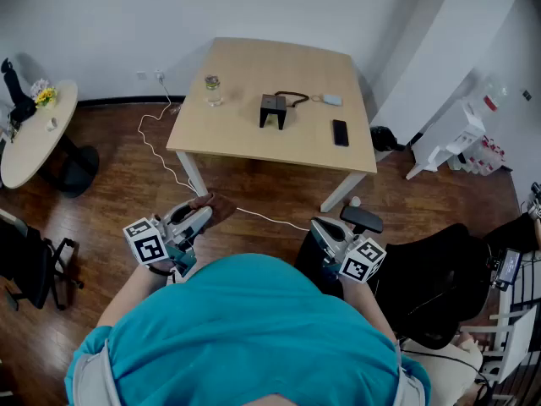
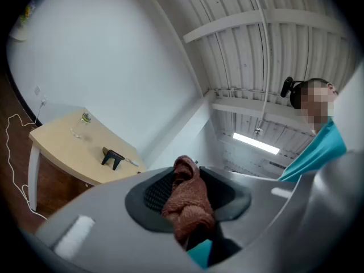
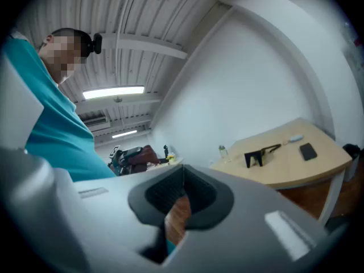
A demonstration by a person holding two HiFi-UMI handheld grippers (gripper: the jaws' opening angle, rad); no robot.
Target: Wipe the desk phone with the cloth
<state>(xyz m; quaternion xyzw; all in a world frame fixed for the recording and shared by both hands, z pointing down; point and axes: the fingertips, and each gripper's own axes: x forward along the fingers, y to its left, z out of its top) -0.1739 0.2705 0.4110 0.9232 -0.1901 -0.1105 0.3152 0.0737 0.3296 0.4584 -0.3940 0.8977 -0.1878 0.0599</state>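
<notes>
Both grippers hang near the person's belly, well short of the counter (image 1: pixel 245 138). Left gripper (image 1: pixel 197 220) jaws pinch the brown cloth (image 2: pixel 185 201) ready for wiping, right gripper (image 1: pixel 326 233) jaws closed, empty. The phone (image 1: pixel 272 108) sits mid-counter.

**Both grippers level, close to torso**

Left gripper (image 1: pixel 199 218) held level, jaws clamped on a bunched brown cloth (image 2: pixel 185 201). Right gripper (image 1: pixel 325 233) held level, jaws closed together, nothing between them. One either side of the body.
</notes>
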